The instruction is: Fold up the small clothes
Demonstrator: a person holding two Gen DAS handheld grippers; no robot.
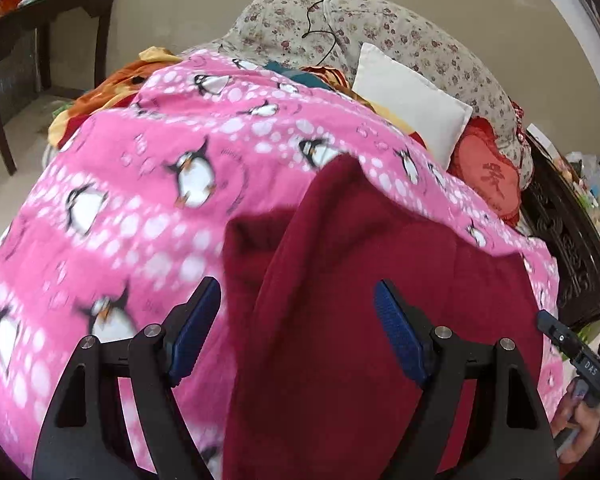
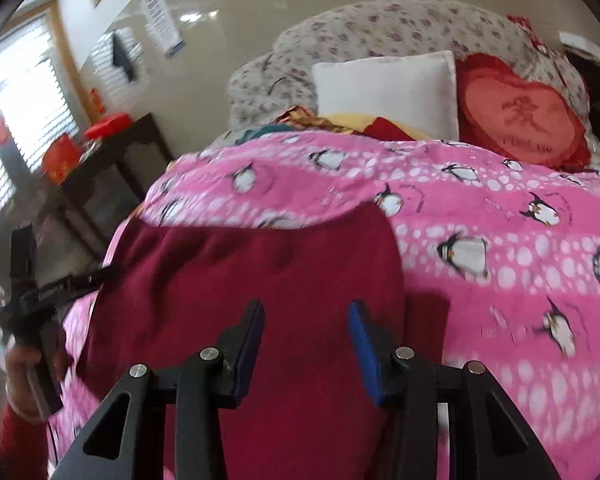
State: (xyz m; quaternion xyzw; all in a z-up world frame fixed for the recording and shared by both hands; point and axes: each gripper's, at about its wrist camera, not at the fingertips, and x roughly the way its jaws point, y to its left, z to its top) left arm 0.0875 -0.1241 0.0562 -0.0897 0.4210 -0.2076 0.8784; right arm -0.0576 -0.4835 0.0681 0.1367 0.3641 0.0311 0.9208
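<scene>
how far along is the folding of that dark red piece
Done: the dark red garment lies spread on the pink penguin blanket, with one lengthwise ridge that may be a first fold. In hand: nothing; the left gripper and right gripper hover open above it. Left: grasping an edge and folding it compactly.

a plain maroon garment (image 1: pixel 360 280) is seen on a pink, white-dotted penguin-print blanket (image 1: pixel 148 168); a seemingly floral beige cover (image 1: pixel 400 36) behind.
</scene>
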